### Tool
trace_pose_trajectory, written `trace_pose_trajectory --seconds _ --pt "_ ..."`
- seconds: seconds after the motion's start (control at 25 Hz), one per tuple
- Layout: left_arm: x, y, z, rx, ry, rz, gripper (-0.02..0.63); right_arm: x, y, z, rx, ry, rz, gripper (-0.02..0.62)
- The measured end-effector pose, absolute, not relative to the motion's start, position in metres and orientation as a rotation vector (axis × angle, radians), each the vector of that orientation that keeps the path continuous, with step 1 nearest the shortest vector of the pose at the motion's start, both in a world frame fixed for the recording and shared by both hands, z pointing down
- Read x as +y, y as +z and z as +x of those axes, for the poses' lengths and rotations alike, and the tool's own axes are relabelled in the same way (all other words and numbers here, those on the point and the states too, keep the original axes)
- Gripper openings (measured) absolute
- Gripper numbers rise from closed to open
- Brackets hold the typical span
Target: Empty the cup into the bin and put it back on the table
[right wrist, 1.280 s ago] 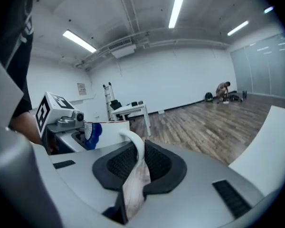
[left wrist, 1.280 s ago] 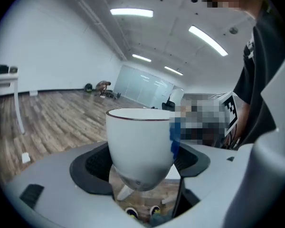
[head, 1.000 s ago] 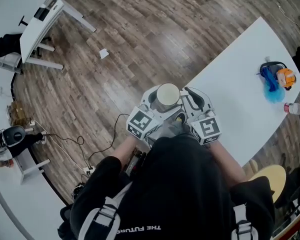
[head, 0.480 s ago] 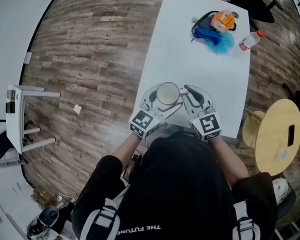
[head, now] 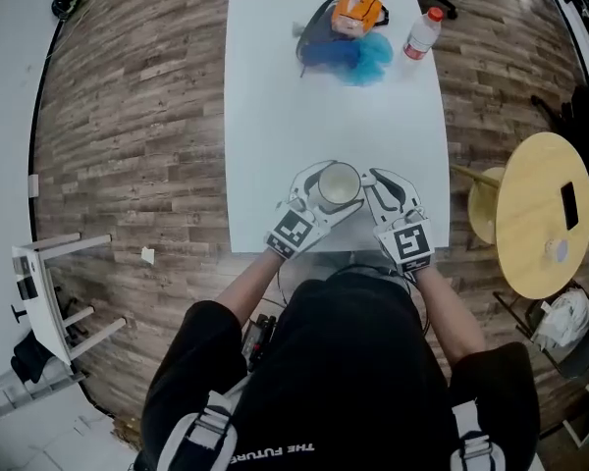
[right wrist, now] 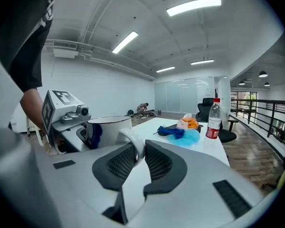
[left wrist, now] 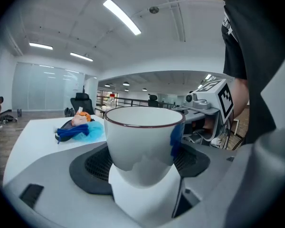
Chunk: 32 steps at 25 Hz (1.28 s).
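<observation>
Cup hangs just over the near end of the white bench, carried between both tongs and not yet set down. The left tongs are clamped round its body, a pad on each side, while the right tongs are nipped shut on the handle. From the head view its inside looks bare, so the emptying seems done and the step in hand is most likely the return to the bench.

To do that well, the person should keep the rim level and lower the cup straight down onto bare surface a little in from the edge. It wants to stay well apart from the blue bundle and the bottle at the far end. Both pairs of tongs should let go only once the base sits flat. Freeing the handle first and the body second would probably keep it from tipping, and each should draw back without brushing it.

A second ago the bench lay off to the right at a slant, with the cup out over the wooden floor. Half a second ago it was just reaching the near edge. Now the bench runs straight ahead, and the two-handed grip looks unchanged.
</observation>
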<state>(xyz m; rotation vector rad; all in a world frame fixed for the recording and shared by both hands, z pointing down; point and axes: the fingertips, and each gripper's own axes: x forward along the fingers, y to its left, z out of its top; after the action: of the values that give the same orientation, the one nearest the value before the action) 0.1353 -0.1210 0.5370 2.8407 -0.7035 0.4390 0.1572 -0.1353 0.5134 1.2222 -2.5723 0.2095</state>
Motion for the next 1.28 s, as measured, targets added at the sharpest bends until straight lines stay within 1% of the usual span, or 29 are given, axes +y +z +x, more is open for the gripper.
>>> trace_pose_trajectory --seconds 0.28,0.44,0.8,1.0,1.12,1.2,1.28 --pt "-0.125 0.611 0.147 -0.650 0.559 2.774 0.391 -0.141 0.584 0.168 -2.511 0.278 1.195 0.058" --pt "-0.128 0.635 0.145 -0.647 0.618 2.758 0.391 -0.144 0.609 0.167 -2.504 0.313 1.183 0.058" --pt "-0.124 0.650 0.145 -0.681 0.734 2.789 0.391 -0.141 0.627 0.168 -2.491 0.354 1.147 0.060" --pt "-0.122 0.652 0.144 -0.673 0.743 2.805 0.391 -0.139 0.629 0.168 -2.475 0.329 1.125 0.061" --pt "-0.122 0.650 0.144 -0.668 0.714 2.797 0.391 -0.135 0.631 0.167 -2.478 0.378 1.107 0.061" --pt "-0.123 0.647 0.144 -0.661 0.688 2.786 0.391 -0.132 0.632 0.169 -2.478 0.422 1.099 0.071" --pt "-0.120 0.646 0.141 -0.660 0.675 2.767 0.391 -0.128 0.633 0.170 -2.470 0.459 1.084 0.102"
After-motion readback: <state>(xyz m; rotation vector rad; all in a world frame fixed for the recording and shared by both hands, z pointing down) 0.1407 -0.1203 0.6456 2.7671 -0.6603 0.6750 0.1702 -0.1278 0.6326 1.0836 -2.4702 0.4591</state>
